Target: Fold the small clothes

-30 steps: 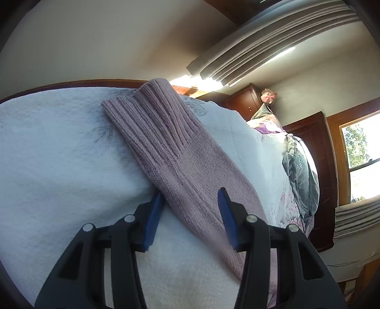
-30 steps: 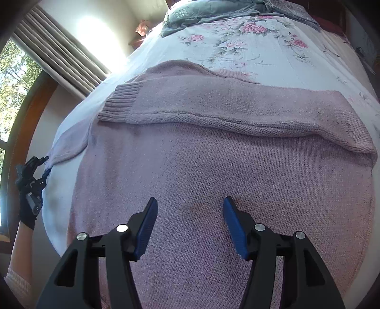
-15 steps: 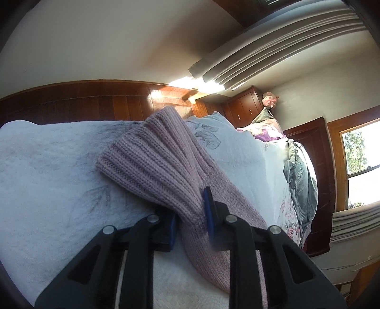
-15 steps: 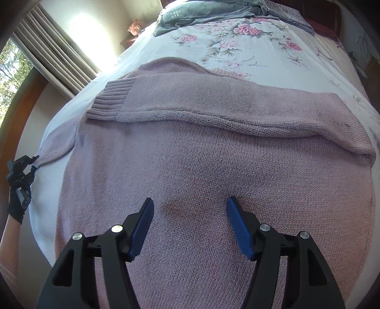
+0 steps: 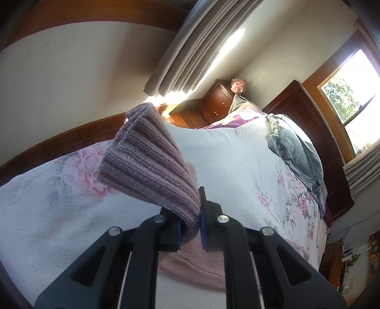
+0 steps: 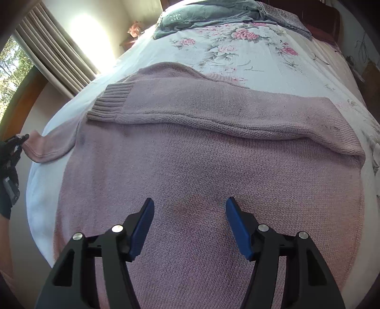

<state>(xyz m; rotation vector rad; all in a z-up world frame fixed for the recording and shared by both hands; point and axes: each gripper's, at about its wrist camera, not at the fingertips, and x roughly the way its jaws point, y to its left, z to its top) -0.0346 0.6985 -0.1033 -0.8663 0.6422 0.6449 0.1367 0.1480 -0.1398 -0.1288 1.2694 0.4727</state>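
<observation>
A mauve knitted sweater [image 6: 209, 152] lies flat on the floral bed cover [image 6: 249, 50], one sleeve [image 6: 213, 111] folded across its chest with the ribbed cuff [image 6: 109, 102] at the left. My left gripper [image 5: 190, 214] is shut on the other sleeve's ribbed cuff [image 5: 147, 161], held lifted above the bed. In the right wrist view that sleeve [image 6: 49, 145] stretches left to the left gripper [image 6: 14, 142] at the bed's edge. My right gripper [image 6: 190, 214] is open just above the sweater's lower body, holding nothing.
Grey folded clothes [image 6: 201, 16] lie at the head of the bed, also visible as a grey garment [image 5: 294, 152]. A wooden headboard [image 5: 315, 118], a dresser [image 5: 213, 104], curtains [image 6: 54, 50] and windows surround the bed. A dark wooden bed rail [image 5: 59, 140] runs along the left side.
My left gripper went from open around the sleeve to shut on its cuff, then lifted it off the bed. The right gripper stayed open, drifting slightly over the sweater body.
</observation>
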